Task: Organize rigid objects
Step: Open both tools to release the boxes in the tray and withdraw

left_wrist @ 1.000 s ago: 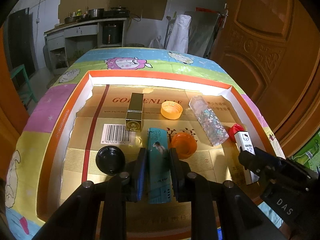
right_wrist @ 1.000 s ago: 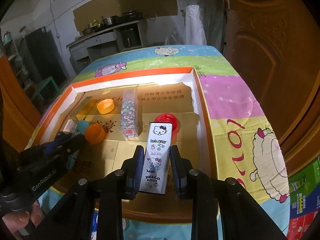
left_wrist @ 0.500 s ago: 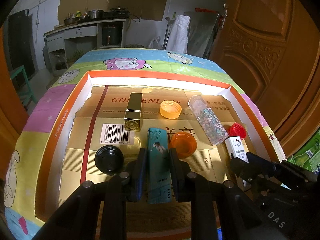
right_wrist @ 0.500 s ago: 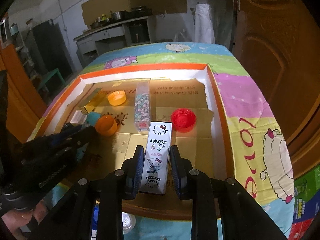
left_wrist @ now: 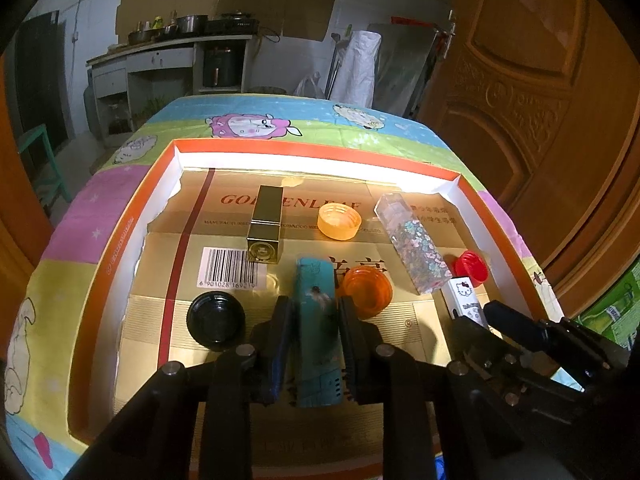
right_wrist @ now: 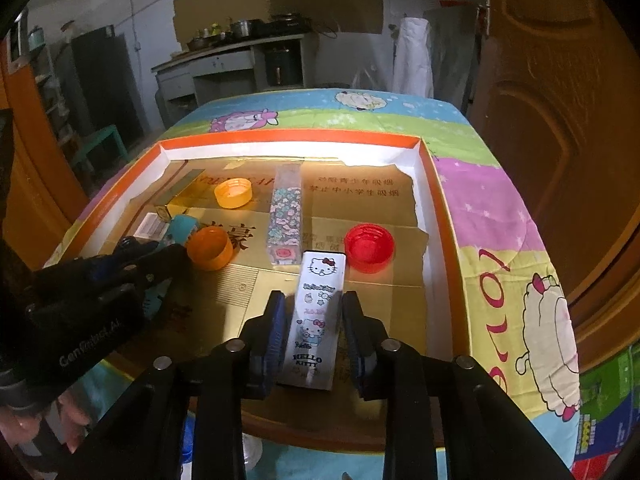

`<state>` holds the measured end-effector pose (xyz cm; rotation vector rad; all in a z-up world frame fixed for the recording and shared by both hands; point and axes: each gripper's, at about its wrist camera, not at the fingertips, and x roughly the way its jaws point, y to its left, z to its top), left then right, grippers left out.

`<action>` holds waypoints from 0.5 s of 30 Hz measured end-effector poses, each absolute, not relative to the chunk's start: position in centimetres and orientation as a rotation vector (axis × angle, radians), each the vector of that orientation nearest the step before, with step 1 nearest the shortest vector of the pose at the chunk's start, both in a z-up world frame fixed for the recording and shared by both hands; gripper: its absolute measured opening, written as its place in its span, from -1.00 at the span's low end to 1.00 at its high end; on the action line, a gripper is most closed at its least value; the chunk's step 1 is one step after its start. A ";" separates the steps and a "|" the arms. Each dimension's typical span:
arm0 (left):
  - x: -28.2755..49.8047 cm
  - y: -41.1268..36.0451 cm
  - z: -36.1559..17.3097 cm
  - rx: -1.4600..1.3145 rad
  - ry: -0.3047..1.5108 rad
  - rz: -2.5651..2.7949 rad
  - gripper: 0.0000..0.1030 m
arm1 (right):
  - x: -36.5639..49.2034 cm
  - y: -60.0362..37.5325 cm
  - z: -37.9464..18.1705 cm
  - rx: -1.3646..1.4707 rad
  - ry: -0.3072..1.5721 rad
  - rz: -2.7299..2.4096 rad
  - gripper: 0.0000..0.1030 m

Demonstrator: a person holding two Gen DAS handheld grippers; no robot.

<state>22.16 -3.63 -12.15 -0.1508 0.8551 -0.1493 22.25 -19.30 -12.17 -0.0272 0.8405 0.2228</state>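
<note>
My left gripper [left_wrist: 314, 312] is shut on a teal box [left_wrist: 316, 320] over the near middle of the orange-rimmed cardboard tray [left_wrist: 120, 232]. My right gripper [right_wrist: 314, 308] is shut on a white Hello Kitty box [right_wrist: 316, 312], which also shows in the left wrist view [left_wrist: 464, 296]. In the tray lie a gold box [left_wrist: 266, 224], a clear flowered box [left_wrist: 412, 248], a yellow cap [left_wrist: 339, 222], an orange cap [left_wrist: 366, 286], a red cap [left_wrist: 470, 266] and a black lid [left_wrist: 216, 322].
The tray sits on a table with a bright cartoon-sheep cloth [right_wrist: 520, 240]. A wooden door [left_wrist: 540, 80] stands close on the right. A kitchen counter [left_wrist: 168, 52] is at the back of the room, a green stool [left_wrist: 40, 152] at the left.
My right gripper has swung left and forward with the Hello Kitty box, now beside the red cap and near the flowered box. The left gripper has barely moved.
</note>
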 end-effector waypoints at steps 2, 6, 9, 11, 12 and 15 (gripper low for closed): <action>22.1 -3.6 -12.0 -0.150 0.852 -0.148 -0.47 | 22.1 -19.3 -11.9 -0.028 0.828 0.220 -0.30; 21.6 -3.4 -11.3 -0.144 0.830 -0.137 -0.26 | 22.0 -19.4 -11.5 -0.025 0.821 0.208 -0.29; 21.0 -3.1 -10.4 -0.150 0.803 -0.134 -0.25 | 21.9 -19.7 -11.1 -0.016 0.819 0.202 -0.29; 20.7 -3.0 -9.8 -0.153 0.790 -0.140 -0.25 | 21.7 -19.9 -10.9 -0.009 0.815 0.196 -0.29; 20.5 -3.0 -9.6 -0.153 0.788 -0.143 -0.25 | 21.6 -20.0 -10.7 -0.005 0.813 0.194 -0.29; 19.8 -3.0 -9.1 -0.145 0.780 -0.151 -0.25 | 21.3 -20.1 -10.3 0.002 0.808 0.191 -0.29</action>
